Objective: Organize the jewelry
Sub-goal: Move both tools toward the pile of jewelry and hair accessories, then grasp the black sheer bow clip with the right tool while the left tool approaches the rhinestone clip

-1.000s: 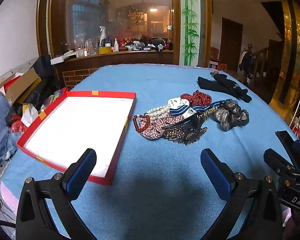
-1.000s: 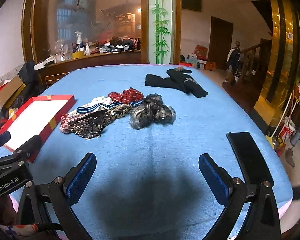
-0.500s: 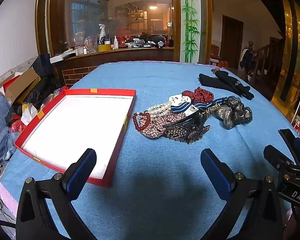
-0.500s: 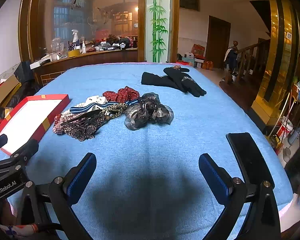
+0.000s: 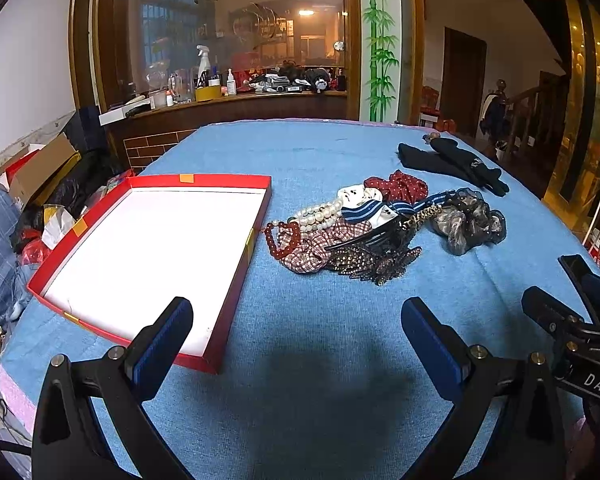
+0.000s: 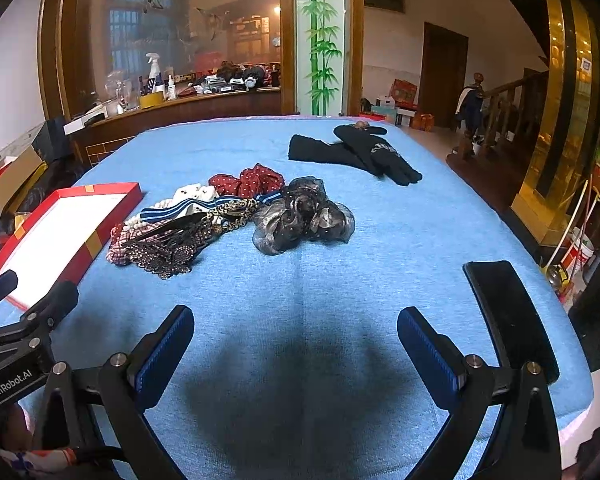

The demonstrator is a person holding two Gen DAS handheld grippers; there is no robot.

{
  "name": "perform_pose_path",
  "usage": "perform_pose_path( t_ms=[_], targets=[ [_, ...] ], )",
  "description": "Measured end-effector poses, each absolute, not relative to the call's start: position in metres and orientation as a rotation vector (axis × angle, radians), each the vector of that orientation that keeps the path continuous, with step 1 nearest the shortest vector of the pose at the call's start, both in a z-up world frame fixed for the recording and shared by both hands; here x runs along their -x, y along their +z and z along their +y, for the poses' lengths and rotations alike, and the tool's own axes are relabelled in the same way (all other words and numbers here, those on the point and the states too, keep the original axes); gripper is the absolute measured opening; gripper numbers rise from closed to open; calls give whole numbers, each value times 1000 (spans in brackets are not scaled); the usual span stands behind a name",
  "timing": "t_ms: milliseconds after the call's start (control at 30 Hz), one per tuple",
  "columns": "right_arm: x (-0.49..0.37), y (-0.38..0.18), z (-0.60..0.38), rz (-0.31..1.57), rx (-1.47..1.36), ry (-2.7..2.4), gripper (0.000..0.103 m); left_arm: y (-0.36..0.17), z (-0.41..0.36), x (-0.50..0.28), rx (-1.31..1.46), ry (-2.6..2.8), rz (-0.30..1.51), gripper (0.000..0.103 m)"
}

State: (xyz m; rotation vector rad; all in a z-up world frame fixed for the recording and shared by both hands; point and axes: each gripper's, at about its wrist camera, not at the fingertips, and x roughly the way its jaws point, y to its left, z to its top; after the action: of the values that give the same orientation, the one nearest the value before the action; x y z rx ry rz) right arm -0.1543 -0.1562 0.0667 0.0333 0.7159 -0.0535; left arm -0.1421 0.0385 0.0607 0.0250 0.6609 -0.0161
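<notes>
We note both views have drawn slightly nearer the pile point(image 5: 364, 236); tray point(image 5: 228, 300) stays bare. Left gripper point(image 5: 296, 332) and right gripper point(image 6: 296, 340) remain released, empty; sorting unstarted.

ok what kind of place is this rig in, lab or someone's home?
Most likely a lived-in home, not a lab: a wooden staircase, a cluttered wooden counter with a spray bottle in front of a glass partition, and a table under blue cloth holding accessories beside a red tray.
</notes>
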Motion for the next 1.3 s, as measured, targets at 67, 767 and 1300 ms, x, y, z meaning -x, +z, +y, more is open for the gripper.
perform_pose_path(
  t_ms=[67,767,1300],
  targets=[
    [153,66,-156,718,-31,-50,103,61,38,142,-26,-17,659,103],
    [130,72,-163,770,-65,34,95,57,44,132,-21,-35,709,103],
    [57,72,-222,877,-326,145,66,55,78,112,84,-165,807,60]
  ],
)
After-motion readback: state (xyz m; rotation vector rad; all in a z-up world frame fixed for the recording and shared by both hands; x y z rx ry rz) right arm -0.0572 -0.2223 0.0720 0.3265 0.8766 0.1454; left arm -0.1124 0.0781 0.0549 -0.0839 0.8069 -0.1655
